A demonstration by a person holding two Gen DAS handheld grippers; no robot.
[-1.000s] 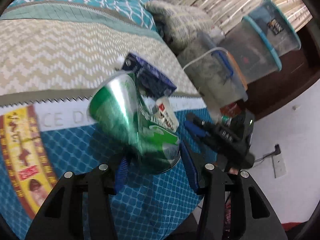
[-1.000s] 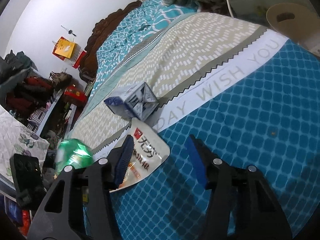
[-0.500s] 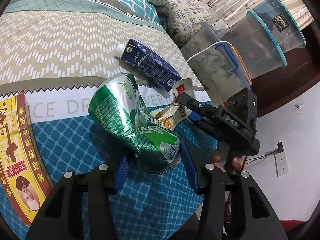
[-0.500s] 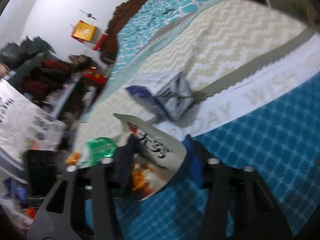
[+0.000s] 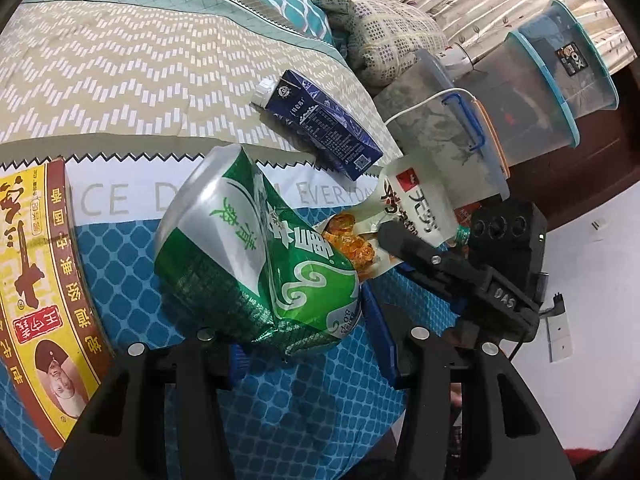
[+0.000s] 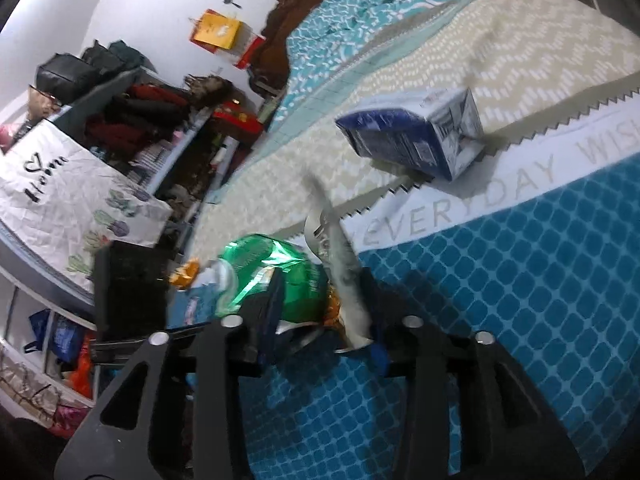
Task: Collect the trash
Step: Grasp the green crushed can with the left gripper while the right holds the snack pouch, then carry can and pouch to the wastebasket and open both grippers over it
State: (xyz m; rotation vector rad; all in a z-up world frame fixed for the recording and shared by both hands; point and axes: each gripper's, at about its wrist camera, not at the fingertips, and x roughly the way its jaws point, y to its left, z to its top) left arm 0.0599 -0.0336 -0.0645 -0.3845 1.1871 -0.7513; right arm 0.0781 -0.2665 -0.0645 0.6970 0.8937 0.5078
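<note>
On my left wrist feed I see the left gripper (image 5: 308, 344) with its jaws clamped on a crushed green can (image 5: 256, 256), the blue pads pressing its lower end from either side. The can is dented and tilted, its silver top leaning up and to the left, and it hangs over the blue-patterned part of the bed cover (image 5: 132, 280).

Just to the right of the can, the right gripper (image 5: 394, 240) reaches in from the lower right. It holds a white snack wrapper (image 5: 416, 208) with red print and orange contents showing at its torn end. That orange end nearly touches the can's side.

On my right wrist feed the wrapper (image 6: 344, 280) stands edge-on between the jaws of the right gripper (image 6: 324, 320), which are closed on it. The picture is blurred there, but the thin sheet sits against the right-hand pad. The green can (image 6: 276, 272) shows just beyond the left-hand pad, with the black body of the left gripper (image 6: 128, 280) beside it.

Farther up the bed lies a dark blue carton (image 5: 320, 120) on its side on the beige zigzag band, white cap to the upper left. It is apart from both grippers. The right wrist view shows it (image 6: 412, 140) end-on near the grey lettering strip.

A yellow and red box (image 5: 36, 288) lies at the left edge of the bed. Clear storage bins (image 5: 528, 92) with blue rims stand stacked beyond the bed's far side.
</note>
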